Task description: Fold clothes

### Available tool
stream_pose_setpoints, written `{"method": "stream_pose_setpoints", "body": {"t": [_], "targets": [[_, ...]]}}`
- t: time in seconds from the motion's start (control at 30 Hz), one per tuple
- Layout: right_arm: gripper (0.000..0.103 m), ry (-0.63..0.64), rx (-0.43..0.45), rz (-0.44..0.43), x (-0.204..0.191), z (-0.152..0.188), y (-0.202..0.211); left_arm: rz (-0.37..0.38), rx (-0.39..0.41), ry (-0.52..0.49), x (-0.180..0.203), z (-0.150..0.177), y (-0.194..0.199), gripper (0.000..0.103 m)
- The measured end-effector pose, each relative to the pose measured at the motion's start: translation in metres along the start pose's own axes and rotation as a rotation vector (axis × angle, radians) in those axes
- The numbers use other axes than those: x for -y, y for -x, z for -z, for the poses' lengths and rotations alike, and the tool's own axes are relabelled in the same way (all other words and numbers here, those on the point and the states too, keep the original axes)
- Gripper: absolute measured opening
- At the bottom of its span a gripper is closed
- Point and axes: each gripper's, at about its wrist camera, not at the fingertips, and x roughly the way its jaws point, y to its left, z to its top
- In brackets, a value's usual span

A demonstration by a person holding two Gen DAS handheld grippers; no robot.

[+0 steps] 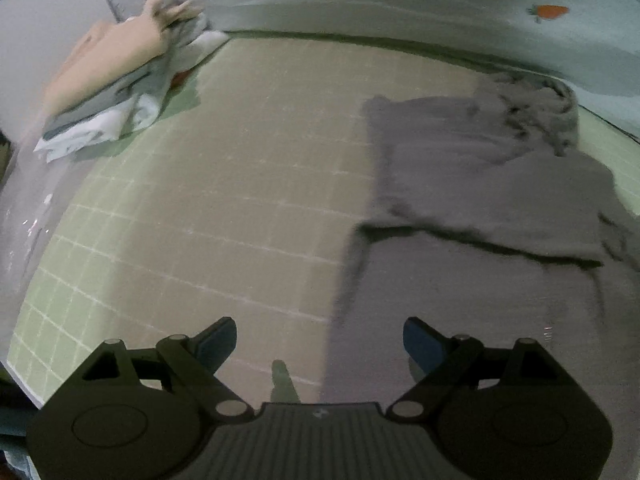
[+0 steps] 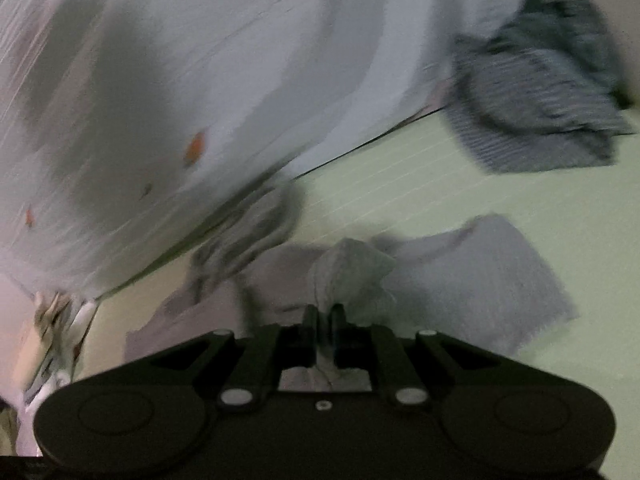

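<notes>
Green, white-gridded matting (image 1: 224, 184) covers the work surface, and no brand, label or writing on it or on anything else can be read; the small emblem on the left gripper's body is too blurred to make out. Pale sheeting (image 1: 400, 4) lies along the mat's far edge, printed with small orange carrot-like shapes (image 1: 552, 11).

At the mat's far left corner, in the left wrist view, sits a stack of folded clothes (image 1: 116, 88): a peach piece on top, grey and white layers under it. In the right wrist view a dark grey striped garment (image 2: 548, 92) lies bunched at the mat's far right edge, well apart from the gripper. Nothing stands between either gripper and the cloth in front of it.

A grey garment (image 1: 472, 184) is spread on the right part of the mat in the left wrist view, its upper end rumpled and a fold line crossing it. The left gripper (image 1: 320, 340) hangs over bare mat just left of that cloth's near edge, its jaws spread wide with nothing between them; its right finger (image 1: 424, 344) overlaps the grey fabric in the picture, though whether it touches I cannot tell.

The right gripper (image 2: 324, 316) has its jaws nearly together, pinching a bunched tuft of the same grey garment (image 2: 480, 276), which rises from the fingers and spreads on the mat beyond and to the right. Both views are blurred.
</notes>
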Motion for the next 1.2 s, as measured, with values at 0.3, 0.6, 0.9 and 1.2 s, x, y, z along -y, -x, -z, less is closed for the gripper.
{"method": "stream_pose_setpoints", "body": {"t": [0.3, 0.6, 0.9, 1.2], "targets": [[0.007, 0.0, -0.037, -0.163, -0.124, 0.018, -0.054, 0.007, -0.033, 0.001, -0.053, -0.009, -0.024, 0.091], [0.007, -0.014, -0.108, -0.368, -0.224, 0.041, -0.085, 0.006, -0.041, 0.009, -0.08, -0.015, -0.033, 0.091], [0.054, 0.055, -0.169, -0.42, -0.241, 0.053, -0.073, 0.028, -0.024, 0.048, -0.076, -0.014, -0.027, 0.091], [0.066, 0.127, -0.142, 0.042, -0.107, 0.043, -0.028, 0.081, 0.022, 0.06, -0.037, -0.035, -0.024, 0.091]]}}
